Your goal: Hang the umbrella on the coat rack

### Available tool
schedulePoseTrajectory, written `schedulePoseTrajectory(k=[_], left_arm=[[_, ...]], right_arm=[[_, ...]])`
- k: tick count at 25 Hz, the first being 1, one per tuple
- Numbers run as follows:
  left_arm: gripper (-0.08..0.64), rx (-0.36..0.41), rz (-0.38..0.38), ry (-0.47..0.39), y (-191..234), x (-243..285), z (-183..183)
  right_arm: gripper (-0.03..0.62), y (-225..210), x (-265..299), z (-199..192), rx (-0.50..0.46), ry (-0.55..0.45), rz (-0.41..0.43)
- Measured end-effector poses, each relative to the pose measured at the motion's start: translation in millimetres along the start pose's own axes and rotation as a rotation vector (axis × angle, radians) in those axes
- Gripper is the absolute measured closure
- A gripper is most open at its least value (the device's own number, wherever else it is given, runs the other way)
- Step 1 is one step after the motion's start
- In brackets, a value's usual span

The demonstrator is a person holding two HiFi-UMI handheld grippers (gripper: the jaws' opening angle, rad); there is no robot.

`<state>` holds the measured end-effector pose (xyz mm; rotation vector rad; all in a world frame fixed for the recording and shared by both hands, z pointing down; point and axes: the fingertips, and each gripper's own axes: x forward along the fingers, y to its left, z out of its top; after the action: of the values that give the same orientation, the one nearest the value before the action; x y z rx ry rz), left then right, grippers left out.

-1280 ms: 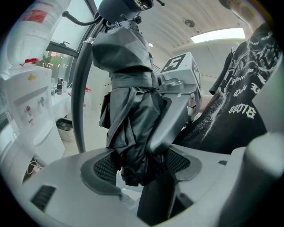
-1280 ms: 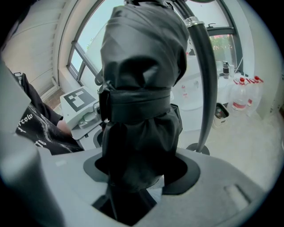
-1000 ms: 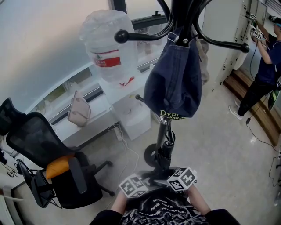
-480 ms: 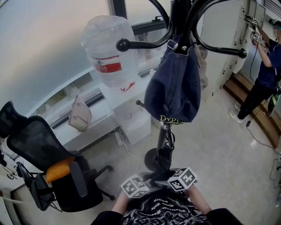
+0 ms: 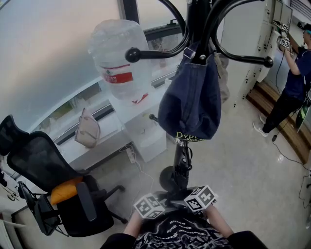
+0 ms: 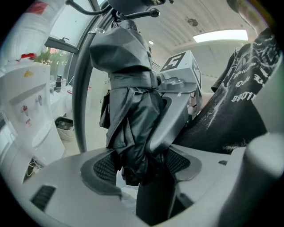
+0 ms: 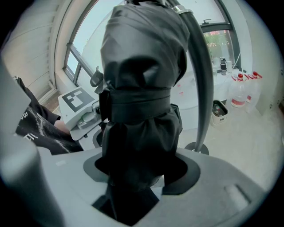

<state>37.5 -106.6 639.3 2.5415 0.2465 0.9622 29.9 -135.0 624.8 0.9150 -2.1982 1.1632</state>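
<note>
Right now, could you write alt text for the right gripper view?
A folded black fabric umbrella, strapped shut, is clamped in the right gripper. A curved dark metal coat rack pole rises behind it.

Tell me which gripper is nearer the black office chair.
Left. The left gripper is right of the office chair; the right gripper is farther right, across the umbrella both clamp.

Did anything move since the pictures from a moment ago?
Nothing visibly changed. The left hand-held gripper and the right hand-held gripper still clamp the folded umbrella close to the coat rack, and the blue bag still hangs there.
</note>
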Motion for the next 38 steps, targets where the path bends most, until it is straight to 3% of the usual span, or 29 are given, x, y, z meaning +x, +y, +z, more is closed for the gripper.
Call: schedulePoseTrajectory(k=[19, 29, 34, 38], left_arm=[[0.239, -0.067, -0.005, 0.018, 10.9, 7.6, -6.0], [0.239, -0.098, 0.001, 0.042, 24.7, 23.3, -12.6], [0.239, -0.171, -0.008, 0.048, 36.4, 35.6, -25.8], [0.239, -0.239, 0.032, 0.034, 46.1, 43.8, -31.3]], right_arm=[[0.314, -11.6, 12.9, -4.7, 0.035, 0.032, 0.04], [0.311, -29.5, 19.8, -8.5, 0.007, 0.058, -0.025], [0.305, -42.2, 27.6, -9.4, 0.006, 0.052, -0.067], [0.302, -57.8, 27.9, -12.4, 0.014, 0.058, -0.165]])
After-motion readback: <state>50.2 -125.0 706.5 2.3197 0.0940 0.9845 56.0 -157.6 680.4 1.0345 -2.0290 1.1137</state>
